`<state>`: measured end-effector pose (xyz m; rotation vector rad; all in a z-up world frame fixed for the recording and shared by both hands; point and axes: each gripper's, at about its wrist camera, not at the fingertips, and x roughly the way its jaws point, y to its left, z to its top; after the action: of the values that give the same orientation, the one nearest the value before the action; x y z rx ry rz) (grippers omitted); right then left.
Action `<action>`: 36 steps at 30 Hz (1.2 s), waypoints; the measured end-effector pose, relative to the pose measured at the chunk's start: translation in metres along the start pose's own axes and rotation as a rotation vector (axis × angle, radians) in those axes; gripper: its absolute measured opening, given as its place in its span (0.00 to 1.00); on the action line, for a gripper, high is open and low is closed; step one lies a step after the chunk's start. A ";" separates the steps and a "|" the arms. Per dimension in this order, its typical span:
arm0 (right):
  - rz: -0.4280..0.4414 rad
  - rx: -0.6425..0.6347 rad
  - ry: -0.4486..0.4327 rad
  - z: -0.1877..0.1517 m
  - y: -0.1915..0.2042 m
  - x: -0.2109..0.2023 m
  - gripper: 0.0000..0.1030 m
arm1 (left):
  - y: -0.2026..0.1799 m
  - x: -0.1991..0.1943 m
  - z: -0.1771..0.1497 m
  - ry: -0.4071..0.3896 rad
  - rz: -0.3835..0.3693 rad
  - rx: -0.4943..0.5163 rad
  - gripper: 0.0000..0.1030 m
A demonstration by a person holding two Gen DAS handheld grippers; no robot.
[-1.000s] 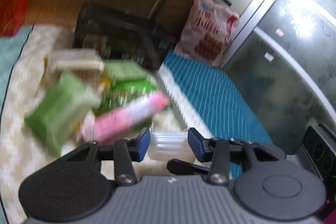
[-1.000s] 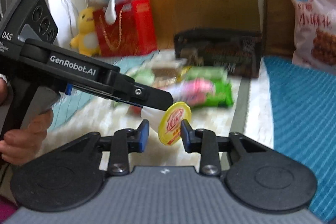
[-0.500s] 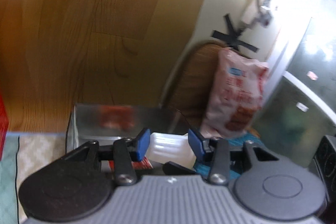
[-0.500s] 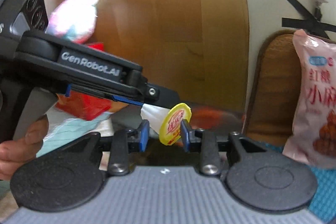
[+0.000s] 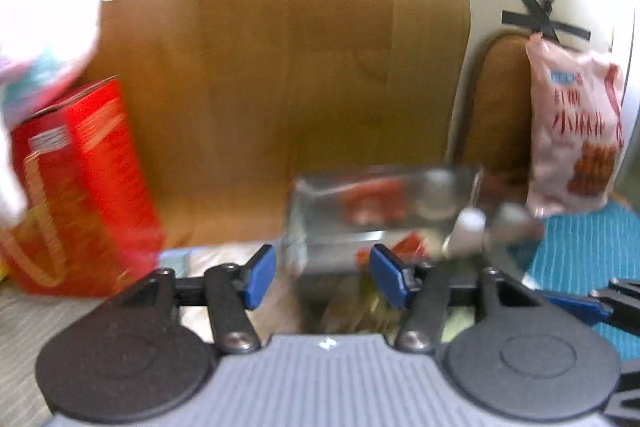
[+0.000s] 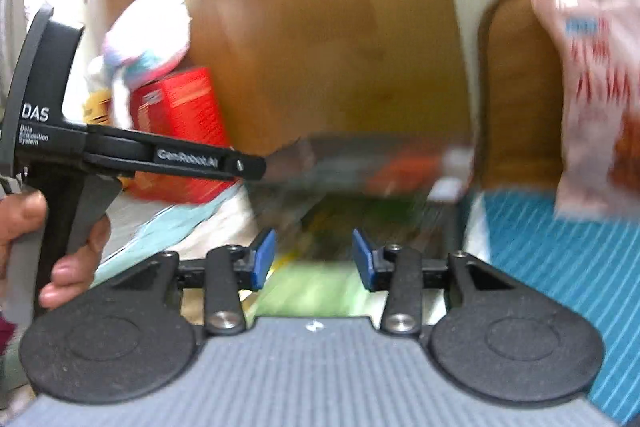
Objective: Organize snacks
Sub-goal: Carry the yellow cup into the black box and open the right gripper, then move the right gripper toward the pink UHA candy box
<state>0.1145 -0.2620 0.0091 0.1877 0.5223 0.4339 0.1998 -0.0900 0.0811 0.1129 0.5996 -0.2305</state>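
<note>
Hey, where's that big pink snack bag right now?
In both wrist views the pink snack bag stands upright at far right, leaning on the brown chair back, above the blue striped cloth.

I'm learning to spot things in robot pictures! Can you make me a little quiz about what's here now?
1. True or false: the left gripper is squeezing a green box.
2. What stands behind the clear plastic storage bin? A) the wooden wall panel B) a blue curtain C) a mirror
3. Fill in: the white and pastel plush toy sits on top of the ____ cardboard box.

Key
1. False: its jaws are opening with nothing between them.
2. A
3. red
</note>
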 end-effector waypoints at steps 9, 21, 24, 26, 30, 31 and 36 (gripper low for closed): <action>0.009 -0.053 0.087 -0.040 0.040 -0.012 0.46 | 0.018 -0.050 -0.060 0.055 0.083 -0.022 0.56; 0.044 -0.021 0.131 -0.066 0.062 -0.018 0.46 | 0.035 -0.082 -0.109 0.076 0.158 -0.059 0.57; 0.029 -0.025 0.124 -0.069 0.065 -0.021 0.46 | 0.041 -0.088 -0.118 0.075 0.185 -0.063 0.57; 0.024 -0.023 0.122 -0.070 0.066 -0.022 0.46 | 0.047 -0.090 -0.123 0.075 0.198 -0.074 0.57; 0.012 -0.011 0.117 -0.072 0.068 -0.024 0.47 | 0.059 -0.094 -0.130 0.071 0.230 -0.094 0.57; 0.008 -0.014 0.115 -0.073 0.069 -0.024 0.47 | 0.062 -0.095 -0.130 0.068 0.237 -0.096 0.57; -0.005 -0.008 0.110 -0.073 0.070 -0.025 0.47 | 0.074 -0.095 -0.133 0.063 0.250 -0.113 0.57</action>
<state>0.0326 -0.2057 -0.0224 0.1556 0.6285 0.4430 0.0701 0.0213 0.0291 0.0847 0.6537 0.0491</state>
